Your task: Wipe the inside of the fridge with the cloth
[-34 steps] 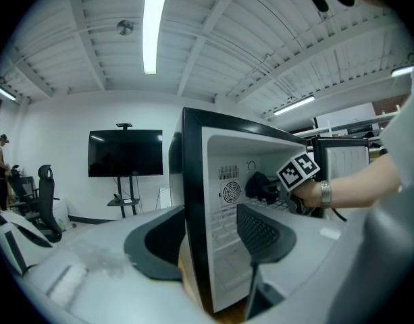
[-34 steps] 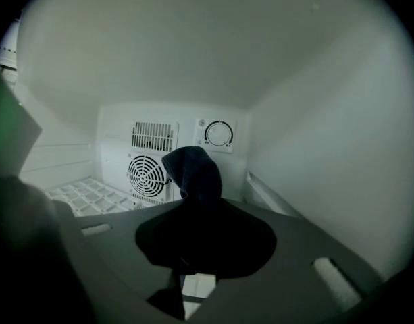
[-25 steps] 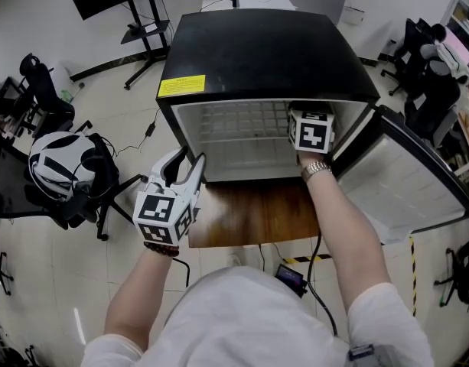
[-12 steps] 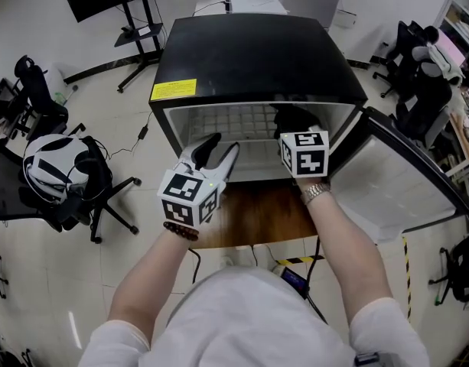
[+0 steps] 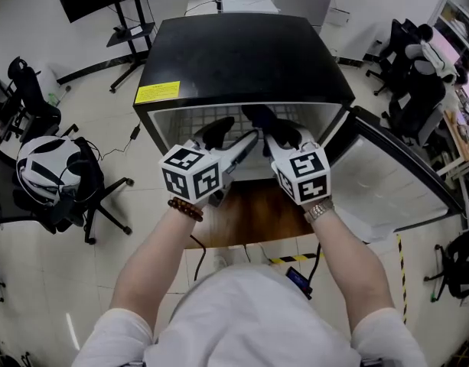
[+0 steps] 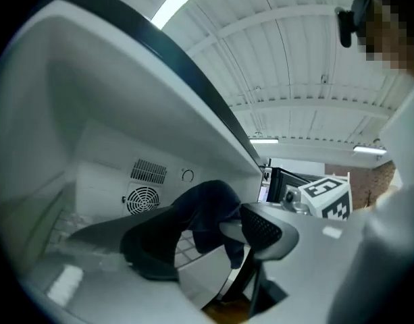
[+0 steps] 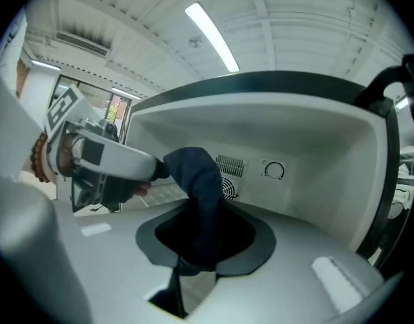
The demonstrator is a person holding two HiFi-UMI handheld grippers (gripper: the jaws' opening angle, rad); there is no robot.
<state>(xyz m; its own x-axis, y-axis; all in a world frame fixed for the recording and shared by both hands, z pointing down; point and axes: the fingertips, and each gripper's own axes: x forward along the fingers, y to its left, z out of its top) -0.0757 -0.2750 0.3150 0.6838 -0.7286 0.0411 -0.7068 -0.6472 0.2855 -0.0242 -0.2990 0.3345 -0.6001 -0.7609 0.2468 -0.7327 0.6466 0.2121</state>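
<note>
The small black fridge (image 5: 242, 52) stands with its white inside showing. My right gripper (image 5: 284, 140) is at the opening, shut on a dark blue cloth (image 5: 268, 121). In the right gripper view the cloth (image 7: 196, 181) rises from the closed jaws of my right gripper (image 7: 203, 248) and bends left. My left gripper (image 5: 234, 138) is close beside the right one. Its jaws are opening, and the cloth's free end (image 6: 210, 204) hangs between them without being pressed. The fridge's back wall carries a fan grille (image 6: 140, 198) and a dial (image 7: 274, 171).
The fridge door (image 5: 387, 182) hangs open to the right. A brown wooden top (image 5: 249, 212) lies below the opening. An office chair with a white headset (image 5: 43, 167) is on the left. A screen stand (image 5: 135, 21) and more chairs (image 5: 418, 82) stand further off.
My left gripper has risen from in front of the fridge to the opening and spread its jaws around the cloth's end. My right gripper has drawn back and left with the cloth.
</note>
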